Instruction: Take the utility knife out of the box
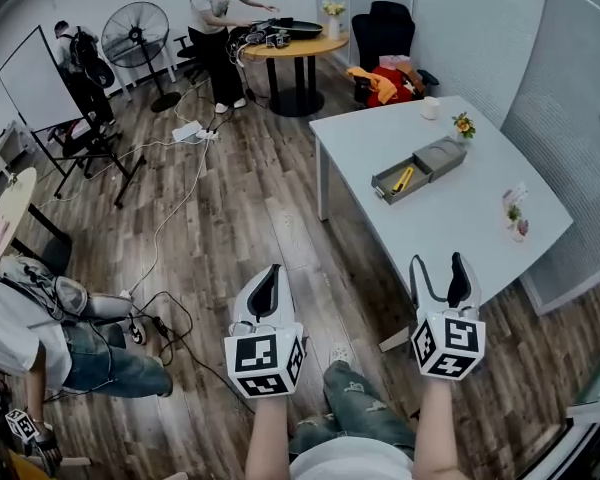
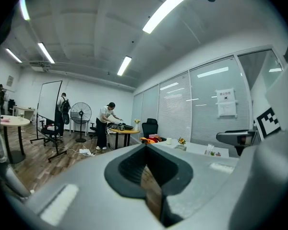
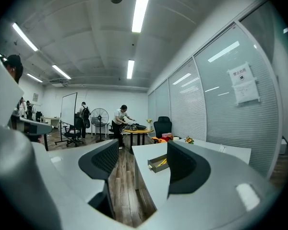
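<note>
A grey open box point(image 1: 417, 170) lies on the white table point(image 1: 460, 218), pulled out like a drawer. The yellow utility knife point(image 1: 404, 179) rests inside it. In the right gripper view the box point(image 3: 156, 163) shows far ahead with the knife point(image 3: 162, 162) in it. My left gripper point(image 1: 265, 290) is held over the wooden floor, well short of the table, its jaws shut with nothing between them. My right gripper point(image 1: 445, 281) hovers by the table's near edge, jaws apart and empty. Both grippers are far from the box.
On the table stand a white cup point(image 1: 431, 108), a small flower pot point(image 1: 465, 125) and another small plant point(image 1: 515, 216). Cables point(image 1: 170, 218) run over the floor. A seated person point(image 1: 40, 338) is at the left. Farther back are a fan point(image 1: 136, 36), a round table point(image 1: 292, 46) and a standing person point(image 1: 216, 28).
</note>
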A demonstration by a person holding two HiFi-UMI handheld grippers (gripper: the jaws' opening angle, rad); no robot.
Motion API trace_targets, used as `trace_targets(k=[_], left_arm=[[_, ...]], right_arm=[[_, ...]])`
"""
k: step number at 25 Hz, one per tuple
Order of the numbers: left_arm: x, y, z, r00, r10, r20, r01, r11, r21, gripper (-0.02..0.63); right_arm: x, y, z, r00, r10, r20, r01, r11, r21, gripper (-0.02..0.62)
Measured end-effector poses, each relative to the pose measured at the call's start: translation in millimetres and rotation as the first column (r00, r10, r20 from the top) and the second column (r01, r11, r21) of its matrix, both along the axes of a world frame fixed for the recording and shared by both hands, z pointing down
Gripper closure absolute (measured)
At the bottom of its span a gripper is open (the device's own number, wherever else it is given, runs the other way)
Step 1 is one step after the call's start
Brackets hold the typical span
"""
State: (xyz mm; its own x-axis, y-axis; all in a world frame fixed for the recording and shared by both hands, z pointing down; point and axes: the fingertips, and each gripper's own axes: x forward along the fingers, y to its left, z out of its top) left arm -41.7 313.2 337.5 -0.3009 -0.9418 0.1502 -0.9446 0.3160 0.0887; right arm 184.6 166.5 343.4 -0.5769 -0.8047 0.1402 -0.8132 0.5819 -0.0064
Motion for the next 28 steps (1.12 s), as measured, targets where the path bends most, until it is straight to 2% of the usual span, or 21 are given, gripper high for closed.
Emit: trace_targets(k=[11,20,28], left_arm=[[-57.2,-114.4,0.8,1.0,-0.024,0.005,0.024,1.0,-0.015,0.606],[-84.6,-197.6,-4.0,1.0,-0.015,0.009,0.015,1.0,-0.015,0.606],[-96.3,-245.5,-0.3,1.0,0.019,0.018,-0.019,0.999,-0.037,0.606]], right_arm=[[-64.5,-124.4,6.3,0.999,-0.039,0.01,0.039,0.999,-0.025,0.273],[-86.5,-204.8,6.4,1.0,-0.026,0.001,0.026,0.999,-0.033,0.275],[-97.4,-245.0,18.9,1.0,-0.012,-0.002,0.012,0.998,-0.062,0.278]])
